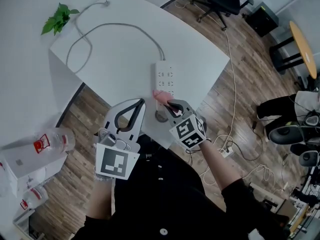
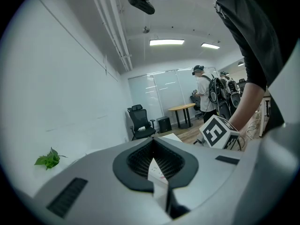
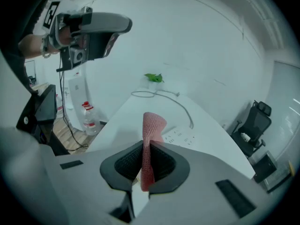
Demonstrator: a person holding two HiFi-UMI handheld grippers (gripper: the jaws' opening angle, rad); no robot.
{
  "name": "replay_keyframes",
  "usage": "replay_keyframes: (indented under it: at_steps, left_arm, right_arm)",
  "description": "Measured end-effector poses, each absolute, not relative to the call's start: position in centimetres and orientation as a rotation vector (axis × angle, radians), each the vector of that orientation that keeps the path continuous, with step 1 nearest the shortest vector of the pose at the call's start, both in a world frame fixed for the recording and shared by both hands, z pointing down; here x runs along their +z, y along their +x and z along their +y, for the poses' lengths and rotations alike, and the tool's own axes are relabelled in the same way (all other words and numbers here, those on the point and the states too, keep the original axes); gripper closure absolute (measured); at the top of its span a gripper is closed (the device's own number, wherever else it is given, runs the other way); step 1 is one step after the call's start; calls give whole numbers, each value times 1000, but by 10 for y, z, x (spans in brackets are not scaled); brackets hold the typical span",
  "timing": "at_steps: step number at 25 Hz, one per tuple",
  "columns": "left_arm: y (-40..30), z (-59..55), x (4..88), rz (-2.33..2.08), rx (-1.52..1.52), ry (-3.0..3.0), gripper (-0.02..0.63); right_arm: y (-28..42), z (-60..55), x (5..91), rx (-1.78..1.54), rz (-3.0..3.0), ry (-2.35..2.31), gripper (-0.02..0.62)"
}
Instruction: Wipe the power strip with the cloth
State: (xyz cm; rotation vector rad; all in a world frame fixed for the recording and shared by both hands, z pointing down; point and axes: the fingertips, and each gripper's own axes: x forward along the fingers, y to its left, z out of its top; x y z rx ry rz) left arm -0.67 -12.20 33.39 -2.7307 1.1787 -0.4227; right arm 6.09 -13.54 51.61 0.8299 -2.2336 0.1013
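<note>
Approach step: right tongs (image 3: 145, 149) pinch the cloth (image 3: 153, 124) beside the power strip (image 1: 167, 79); left tongs (image 1: 141, 103) closed, empty. Next, probably: lower cloth onto strip.

Pink-red mesh cloth (image 3: 151, 130) sits between the black ribbed pads (image 3: 125, 163) of the right hand-held gripper (image 3: 146, 159), which has a grey body and a black-and-white square-marker cube. Just ahead of it is the white power strip (image 1: 166, 78) on a white worktop (image 1: 190, 49), its grey cable (image 1: 120, 26) beyond. Far past that, a green plant (image 1: 59, 18). The left hand-held gripper (image 1: 140, 104) is the same grey, with a black-and-white marker. Beneath both is brown wood-plank floor (image 1: 85, 114).
</note>
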Motion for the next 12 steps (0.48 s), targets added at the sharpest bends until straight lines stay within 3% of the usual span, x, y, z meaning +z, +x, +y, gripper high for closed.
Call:
replay_keyframes:
  at_steps: [12]
  left_arm:
    - [15, -130, 319, 1080, -382, -2731, 594]
  right_arm:
    - [94, -140, 428, 104, -2307, 1163, 545]
